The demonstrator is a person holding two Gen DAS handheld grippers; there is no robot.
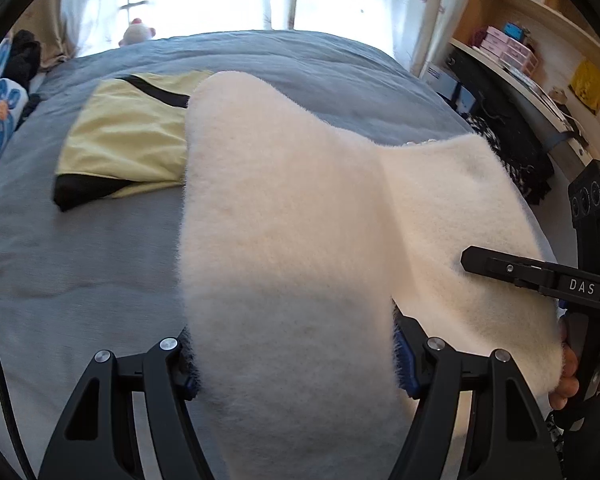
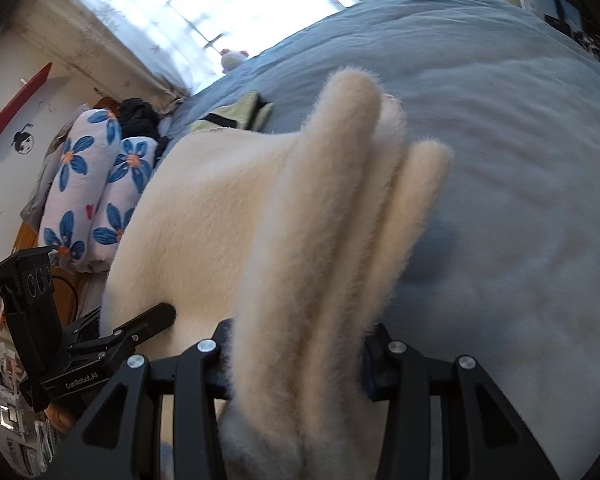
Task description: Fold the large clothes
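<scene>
You had the cream fleece garment [image 1: 292, 240] lifted above the blue bed [image 1: 80, 264], your left hand-held gripper [image 1: 296, 364] pinching one bulky edge and your right hand-held gripper [image 2: 296, 360] pinching several bunched folds. It looked soft, thick and light; gripping gathered edges suited it.

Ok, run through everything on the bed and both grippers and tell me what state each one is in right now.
White fleece garment: lifted off the bed, bunched in thick folds, held at two points.
Left gripper: closed on the fleece.
Right gripper: closed on several gathered layers of fleece.
Yellow garment: lying folded on the bed.
Blue bed cover: spread out, lightly wrinkled.
Flowered pillows: stacked at the bed's edge.
</scene>
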